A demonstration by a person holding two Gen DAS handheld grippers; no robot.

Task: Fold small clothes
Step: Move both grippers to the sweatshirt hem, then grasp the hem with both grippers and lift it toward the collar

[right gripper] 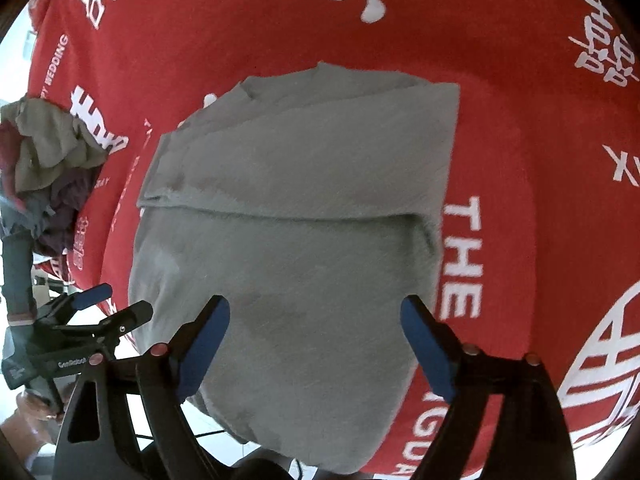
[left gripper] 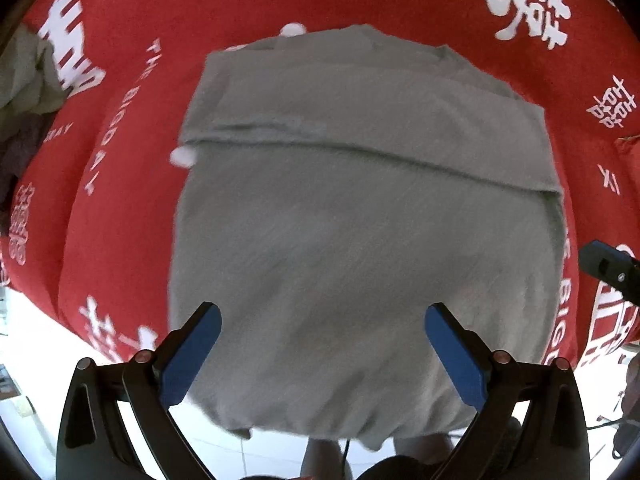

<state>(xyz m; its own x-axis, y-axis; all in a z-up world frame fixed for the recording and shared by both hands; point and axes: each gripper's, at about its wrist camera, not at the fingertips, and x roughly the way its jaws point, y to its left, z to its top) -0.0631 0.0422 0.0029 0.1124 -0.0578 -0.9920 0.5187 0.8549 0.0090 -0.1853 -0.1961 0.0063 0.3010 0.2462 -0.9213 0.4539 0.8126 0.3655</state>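
My left gripper (left gripper: 323,354) hangs over the grey shirt (left gripper: 360,240) with its blue pads (left gripper: 192,356) spread wide and nothing between them but air above the cloth. In the left wrist view the shirt fills the middle of the frame, lying on a red tablecloth (left gripper: 240,0) printed with white characters and the words "THE BIG DAY". A folded flap crosses the shirt from the middle left to the middle right, its edge making a clear ridge; below that ridge the cloth is smooth, and the bottom hem hangs over the table's near edge at the lower centre, where pale floor shows.

My right gripper (right gripper: 315,346) is wide open too — both blue pads (right gripper: 430,354) stand clear of the fabric, and I grip nothing. In the right wrist view the shirt (right gripper: 300,280) sits in the centre again, with the same fold line running across it just above the middle, and the collar end pointing toward the top of the frame. The tablecloth (right gripper: 520,160) wraps all around it.

At the far left of that view lies a heap of other clothes (right gripper: 52,152) — olive, dark purple and grey pieces, crumpled together, well apart from the shirt. Below the heap, at the lower left, my left gripper (right gripper: 114,304) shows from the side. In the left wrist view the right gripper's tip (left gripper: 604,264) pokes in at the right edge.
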